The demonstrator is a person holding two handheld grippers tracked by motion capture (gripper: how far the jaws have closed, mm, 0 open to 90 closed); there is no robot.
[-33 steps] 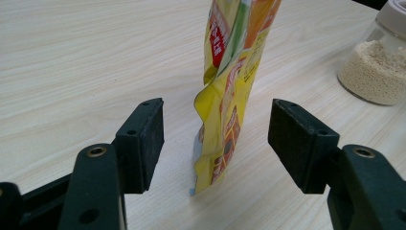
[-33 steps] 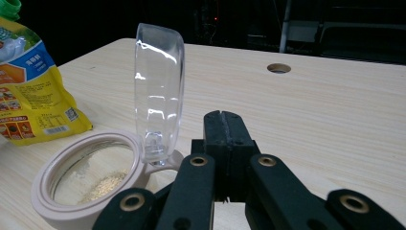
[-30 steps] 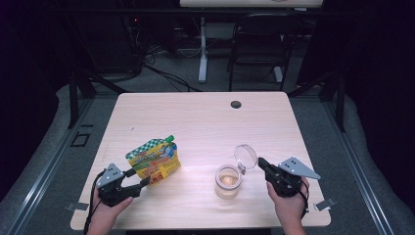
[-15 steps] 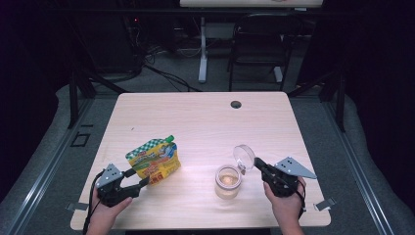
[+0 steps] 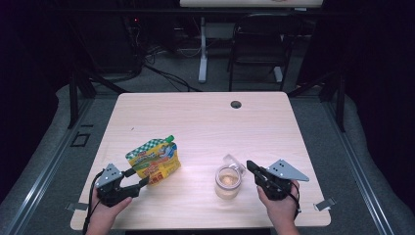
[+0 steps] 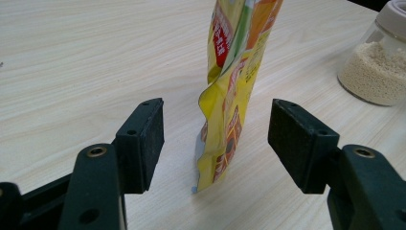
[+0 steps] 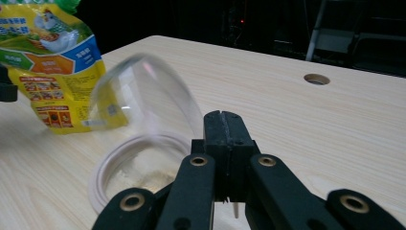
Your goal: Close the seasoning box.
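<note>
Left gripper (image 5: 138,182): jaws spread wide, pads either side of the lower edge of a yellow spouted pouch (image 5: 154,159), not pressing it; in the left gripper view (image 6: 216,143) the pouch (image 6: 230,96) stands between the two pads with clear gaps on both sides.

Right gripper (image 5: 250,166): jaws pressed together, nothing visible between the pads. In the right gripper view (image 7: 224,125) the shut tips sit just beside the raised clear flip lid (image 7: 139,91) of a glass jar (image 5: 228,181); whether they touch the lid cannot be told, as it is blurred.

Pouch: stands upright on the tabletop (image 5: 205,122), front left area, long axis roughly vertical with a slight lean, green cap (image 5: 170,139) at the top pointing up and away from the person. Printed face turned toward the jar side.

Jar: upright, front right of centre, between the two grippers, just left of the right gripper. Holds pale granules (image 6: 371,72). Lid hinged open, tilted up behind the mouth; white rim (image 7: 119,165) visible.
</note>
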